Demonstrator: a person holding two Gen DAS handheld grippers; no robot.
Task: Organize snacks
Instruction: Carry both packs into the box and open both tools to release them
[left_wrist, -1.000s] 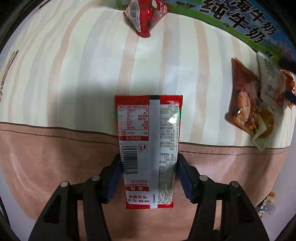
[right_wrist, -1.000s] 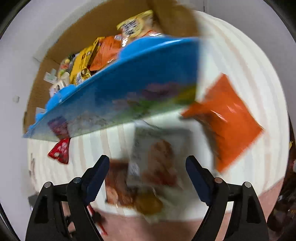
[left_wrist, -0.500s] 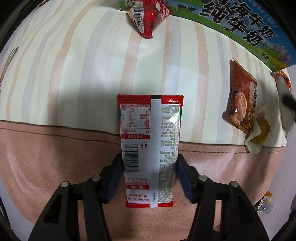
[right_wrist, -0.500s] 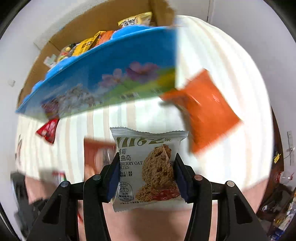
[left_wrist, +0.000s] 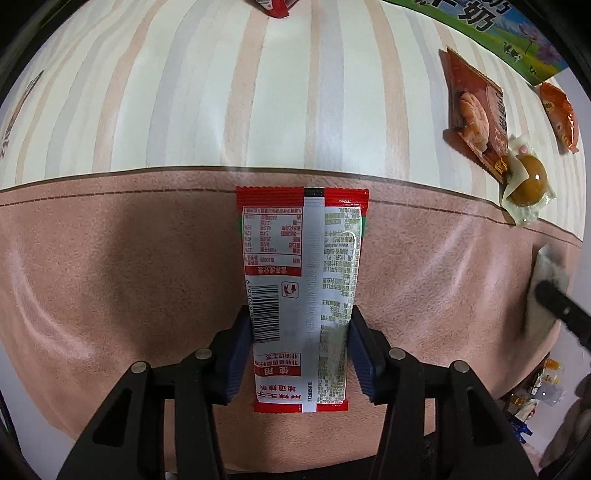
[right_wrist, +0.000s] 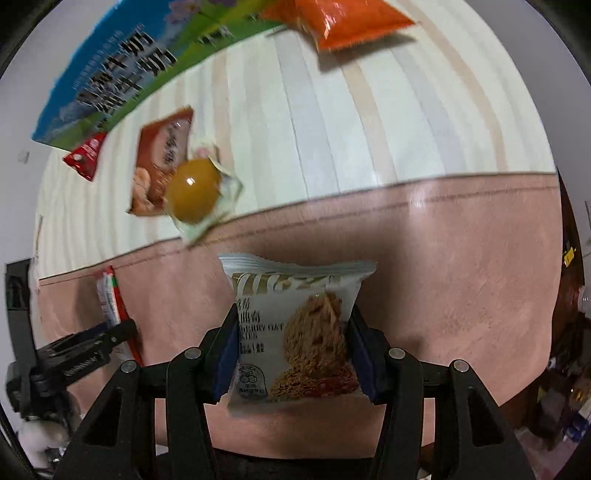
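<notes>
My left gripper (left_wrist: 300, 332) is shut on a long red and white snack packet (left_wrist: 301, 280), back side up, held over the pink border of the tablecloth. My right gripper (right_wrist: 293, 334) is shut on a white oat cookie packet (right_wrist: 299, 332), also over the pink border. In the right wrist view the left gripper (right_wrist: 85, 345) and its red packet (right_wrist: 110, 295) show at the lower left. In the left wrist view the right gripper (left_wrist: 561, 306) shows blurred at the right edge.
On the striped cloth (left_wrist: 207, 103) lie a brown-red snack packet (left_wrist: 476, 114), a clear packet with a brown egg (left_wrist: 526, 181), an orange packet (left_wrist: 559, 114) and a small red packet (right_wrist: 85, 155). A blue-green milk carton box (right_wrist: 122, 74) stands at the back.
Both grippers pulled back from the striped cloth toward the pink border with their packets. The right gripper closed on the cookie packet and lifted it off the brown-red packet and egg.
</notes>
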